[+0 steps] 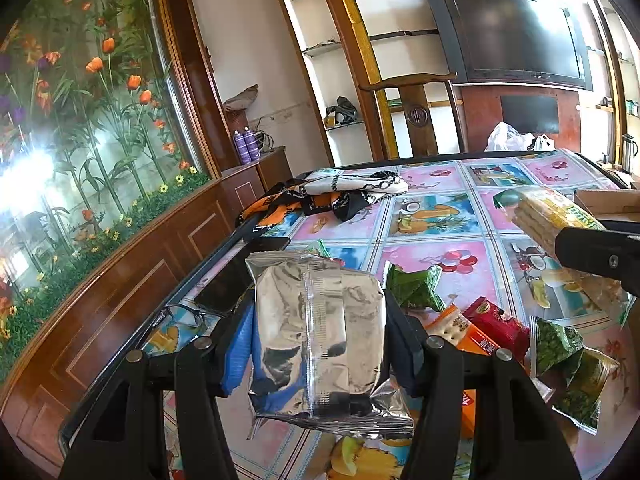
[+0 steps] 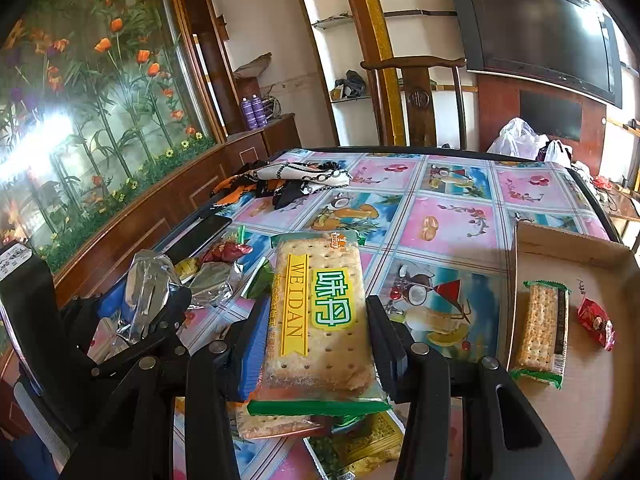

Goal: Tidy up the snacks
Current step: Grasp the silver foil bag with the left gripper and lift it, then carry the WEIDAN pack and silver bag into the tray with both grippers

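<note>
My left gripper [image 1: 320, 332] is shut on a silver foil snack packet [image 1: 316, 340] and holds it above the table; it also shows in the right wrist view [image 2: 148, 292]. My right gripper [image 2: 316, 320] is shut on a green-edged cracker packet [image 2: 316, 312] marked WEIDAN, held above the table; it shows in the left wrist view [image 1: 560, 220]. A cardboard box [image 2: 560, 248] at the right holds a cracker packet [image 2: 542, 332] and a small red packet [image 2: 596, 322]. Loose green, red and orange snack packets [image 1: 492, 328] lie on the table below the grippers.
The table has a fruit-patterned cloth [image 2: 440, 220]. A patterned scarf [image 2: 288, 180] and a dark phone [image 2: 200, 232] lie at its left side. A wooden chair [image 2: 416, 100] stands behind the far edge. White plastic bags [image 2: 520, 136] sit at the far right.
</note>
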A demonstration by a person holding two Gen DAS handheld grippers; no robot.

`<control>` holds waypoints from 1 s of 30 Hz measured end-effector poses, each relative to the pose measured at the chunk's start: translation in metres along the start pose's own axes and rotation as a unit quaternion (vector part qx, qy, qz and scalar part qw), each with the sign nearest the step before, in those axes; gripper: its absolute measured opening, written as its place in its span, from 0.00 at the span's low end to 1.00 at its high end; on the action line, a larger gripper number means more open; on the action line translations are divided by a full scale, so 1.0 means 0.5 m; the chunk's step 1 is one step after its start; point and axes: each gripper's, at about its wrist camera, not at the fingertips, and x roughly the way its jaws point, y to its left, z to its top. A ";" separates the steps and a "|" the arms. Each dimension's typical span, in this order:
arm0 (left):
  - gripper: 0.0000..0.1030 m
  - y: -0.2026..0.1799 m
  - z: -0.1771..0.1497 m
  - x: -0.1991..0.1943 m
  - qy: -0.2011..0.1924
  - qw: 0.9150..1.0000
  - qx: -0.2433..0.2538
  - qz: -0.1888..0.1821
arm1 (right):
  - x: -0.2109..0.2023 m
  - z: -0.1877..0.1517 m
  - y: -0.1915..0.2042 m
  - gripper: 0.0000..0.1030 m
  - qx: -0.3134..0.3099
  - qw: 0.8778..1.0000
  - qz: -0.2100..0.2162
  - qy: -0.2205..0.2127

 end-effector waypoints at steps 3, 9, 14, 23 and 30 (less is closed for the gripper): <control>0.56 0.001 0.001 -0.004 -0.005 1.000 -0.001 0.002 | -0.001 0.000 0.002 0.49 0.001 1.000 0.000 -0.001; 0.56 -0.001 0.001 -0.013 -0.013 1.000 -0.001 0.003 | -0.002 0.001 0.002 0.49 0.001 1.000 0.000 0.000; 0.56 -0.001 0.001 -0.019 -0.020 1.000 -0.001 0.004 | -0.003 0.001 0.001 0.49 0.001 1.000 -0.001 -0.001; 0.56 -0.001 0.001 -0.020 -0.021 1.000 0.000 0.004 | -0.007 0.004 -0.008 0.49 0.006 1.000 -0.002 -0.004; 0.56 -0.005 0.011 -0.029 -0.026 1.000 0.002 0.006 | -0.019 0.009 -0.029 0.49 0.018 1.000 -0.010 -0.011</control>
